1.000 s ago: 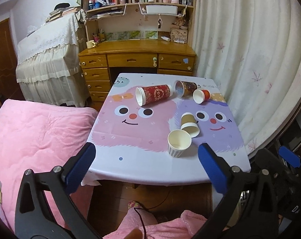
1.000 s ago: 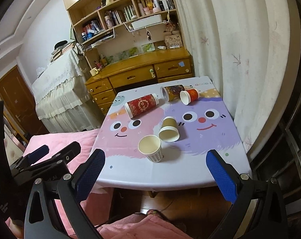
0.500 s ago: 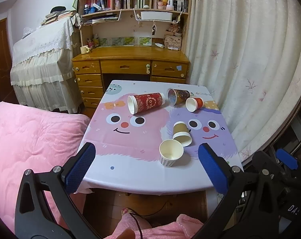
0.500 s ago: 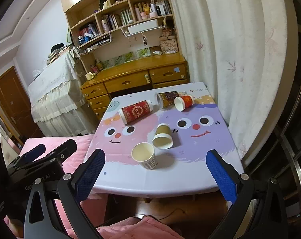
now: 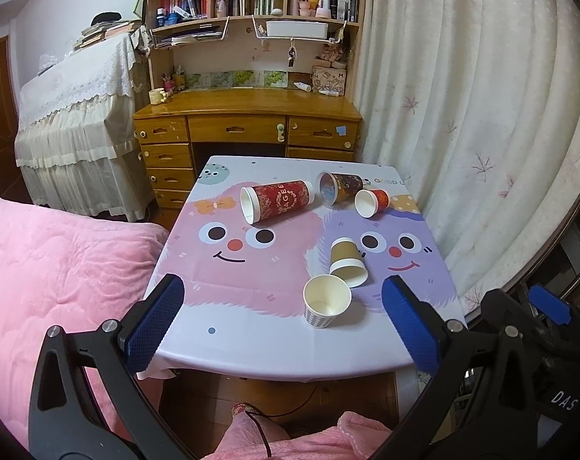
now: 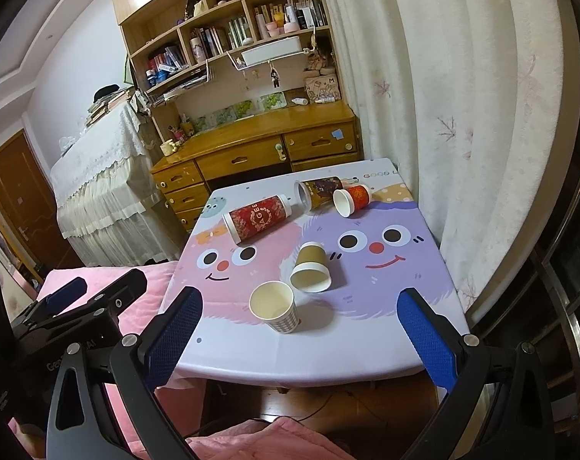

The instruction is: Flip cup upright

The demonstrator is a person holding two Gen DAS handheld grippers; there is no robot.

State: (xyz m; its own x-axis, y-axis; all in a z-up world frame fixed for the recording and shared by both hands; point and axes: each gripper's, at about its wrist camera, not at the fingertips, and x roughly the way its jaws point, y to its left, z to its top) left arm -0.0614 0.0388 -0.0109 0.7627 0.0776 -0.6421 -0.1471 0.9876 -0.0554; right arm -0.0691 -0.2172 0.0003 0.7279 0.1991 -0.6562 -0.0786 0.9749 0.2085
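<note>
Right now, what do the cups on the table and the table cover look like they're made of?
The checked cup, mustard cup and tall red cup look like matte paper: thin walls, rolled white rims, printed wraps. The dark printed cup has a glossier, possibly foil-lined inside. The table cover looks like smooth printed vinyl or oilcloth, with a slight sheen.

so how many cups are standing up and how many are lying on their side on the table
standing: 1, the checked cup
on their side: 4, the big red cup, dark patterned cup, small red cup, tan cup
total: 5
</note>
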